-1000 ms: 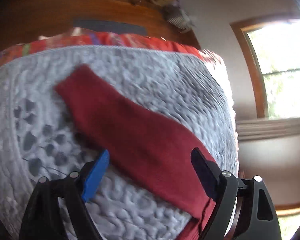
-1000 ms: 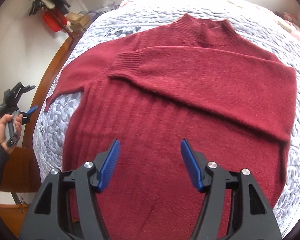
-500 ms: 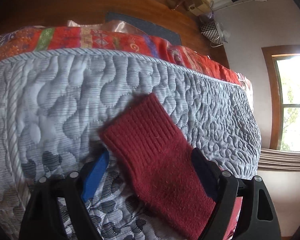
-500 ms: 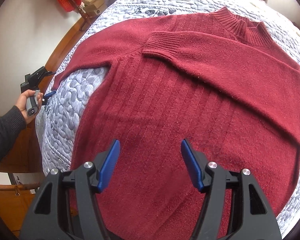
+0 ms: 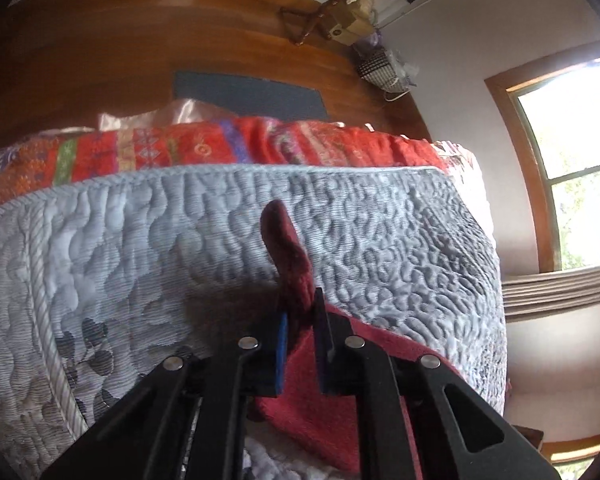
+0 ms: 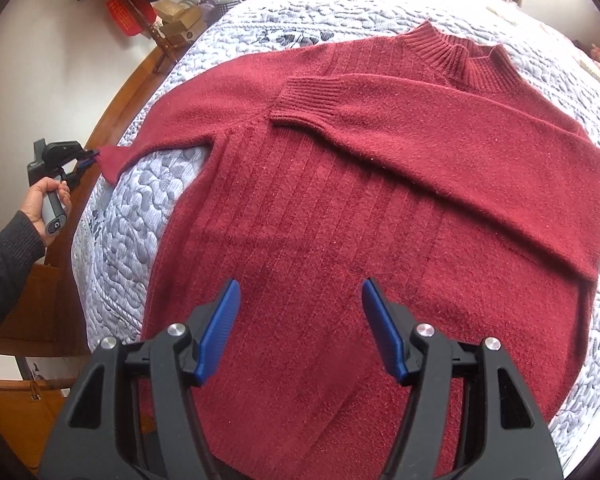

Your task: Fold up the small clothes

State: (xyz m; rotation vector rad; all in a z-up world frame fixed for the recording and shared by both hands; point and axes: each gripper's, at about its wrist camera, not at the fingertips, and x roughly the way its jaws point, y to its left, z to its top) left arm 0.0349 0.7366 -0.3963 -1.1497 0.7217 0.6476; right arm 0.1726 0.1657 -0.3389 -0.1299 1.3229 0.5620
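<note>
Now our left claw (image 5: 300,328) pinches the cuff of the soft dark-red ribbed knit sweater (image 6: 360,208) spread on the grey quilted bed (image 6: 140,208); our right claw (image 6: 300,324) hovers open above its limp hem.

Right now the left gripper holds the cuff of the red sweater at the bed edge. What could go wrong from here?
1. The left gripper pinches only the end of the sleeve cuff, so the knit could slip out on lifting.
2. The right gripper hovers open above the sweater, not pinning it; pulling the sleeve may drag the body and disturb the other sleeve already folded across the chest.
3. The cuff sits near the quilt edge and could drop off.
</note>
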